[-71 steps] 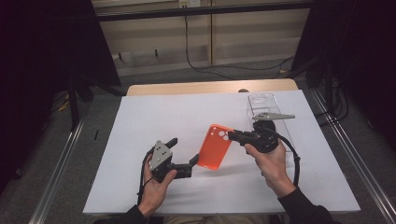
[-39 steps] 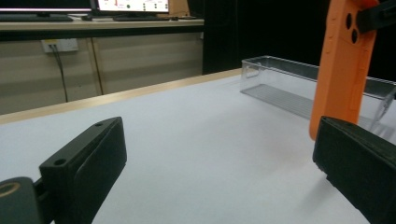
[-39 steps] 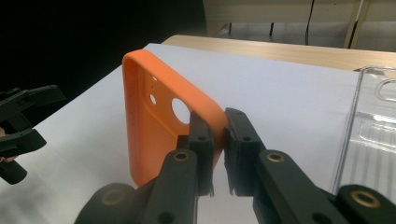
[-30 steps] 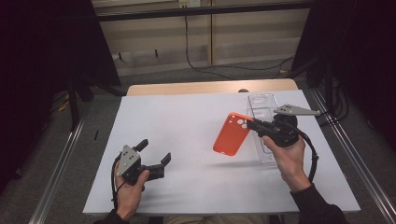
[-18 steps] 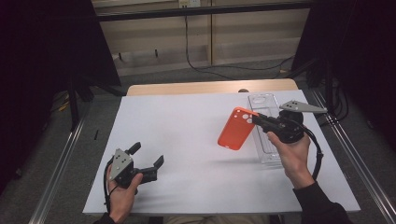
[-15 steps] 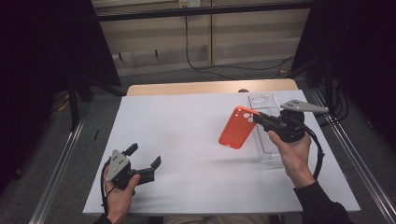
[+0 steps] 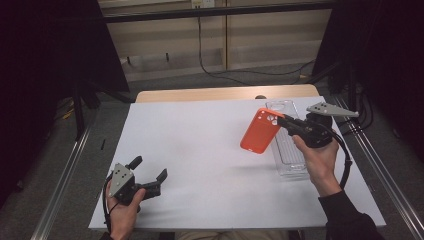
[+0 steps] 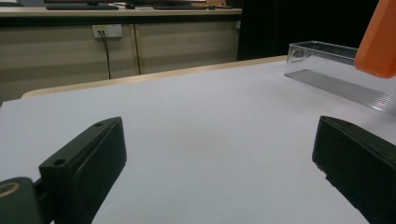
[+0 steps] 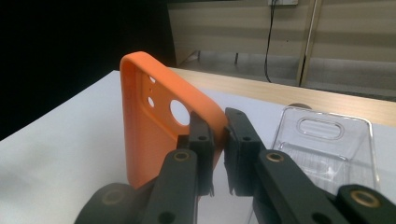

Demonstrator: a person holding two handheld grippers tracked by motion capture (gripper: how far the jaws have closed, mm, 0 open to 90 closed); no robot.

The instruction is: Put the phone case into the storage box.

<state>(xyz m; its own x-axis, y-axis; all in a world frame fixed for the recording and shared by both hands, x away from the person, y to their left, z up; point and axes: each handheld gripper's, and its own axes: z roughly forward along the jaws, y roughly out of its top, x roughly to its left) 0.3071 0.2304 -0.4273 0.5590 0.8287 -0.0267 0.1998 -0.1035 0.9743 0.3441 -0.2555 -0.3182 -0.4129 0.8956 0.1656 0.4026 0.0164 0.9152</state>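
An orange phone case (image 7: 260,131) hangs tilted above the white table, and my right gripper (image 7: 283,120) is shut on its upper edge. In the right gripper view the two black jaws pinch the rim of the orange phone case (image 9: 159,121) beside its camera holes. A clear phone case (image 7: 287,145) lies flat on the table just right of it, under the right hand; the clear phone case (image 9: 322,149) also lies beyond the jaws. My left gripper (image 7: 149,175) rests low at the table's front left, open with nothing between its fingers (image 8: 84,163).
The white table (image 7: 200,150) has a wooden edge (image 7: 210,94) at the far side. Metal rails (image 7: 375,160) run along both sides. Behind stand cabinets with a hanging cable (image 7: 202,45). A corner of the orange case (image 8: 379,42) shows at the left gripper view's upper right.
The left gripper has let go of the orange case and drawn back to the front left, open. The right gripper has carried the case up and to the right, beside the clear case.
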